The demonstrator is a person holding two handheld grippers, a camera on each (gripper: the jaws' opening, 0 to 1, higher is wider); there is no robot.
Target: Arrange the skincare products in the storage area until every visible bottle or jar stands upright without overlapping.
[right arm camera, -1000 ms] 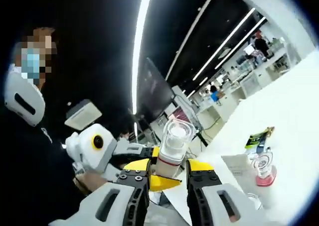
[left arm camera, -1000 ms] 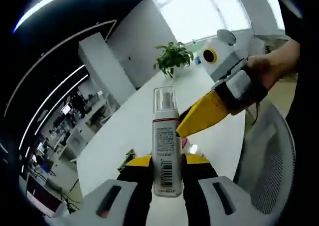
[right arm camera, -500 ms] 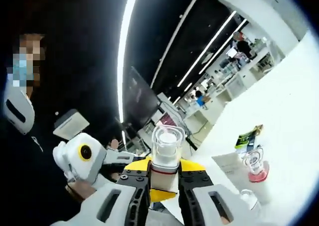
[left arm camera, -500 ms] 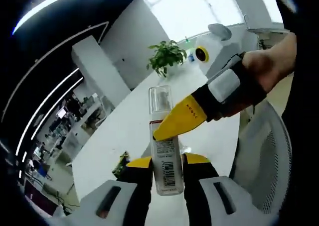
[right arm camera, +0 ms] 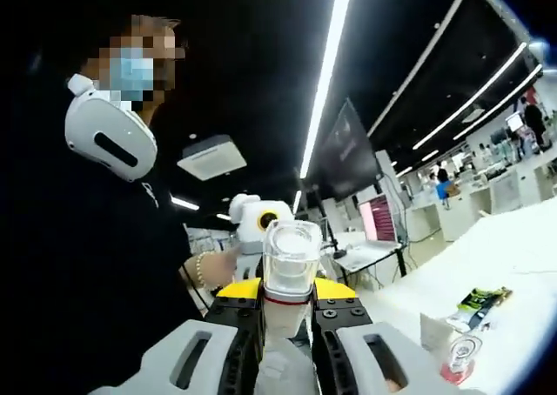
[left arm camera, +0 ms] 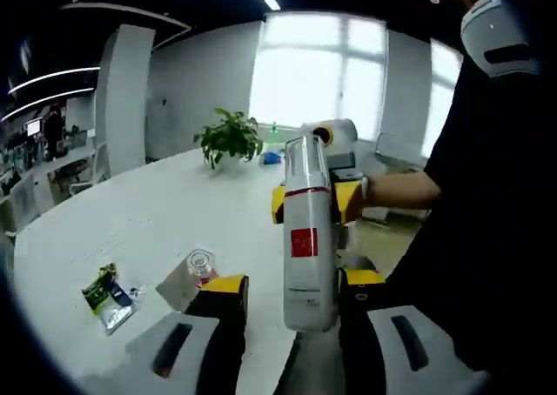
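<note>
I hold the white pump bottle (left arm camera: 307,230) in the air between both grippers, right jaws pinching its neck, left jaws spread beside its base, so it is not yet upright on the white surface (left arm camera: 130,230).

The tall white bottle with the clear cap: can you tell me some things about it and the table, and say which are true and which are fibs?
1. The right gripper is clamped on the white bottle just below its clear cap. True.
2. The bottle is lying flat on the white table. False: it is held up in the air.
3. A potted plant stands on the table's far side. True.
4. The left gripper is squeezing the bottle tight. False: its jaws stand apart, with a gap beside the bottle.
5. A small green packet lies on the table. True.
</note>
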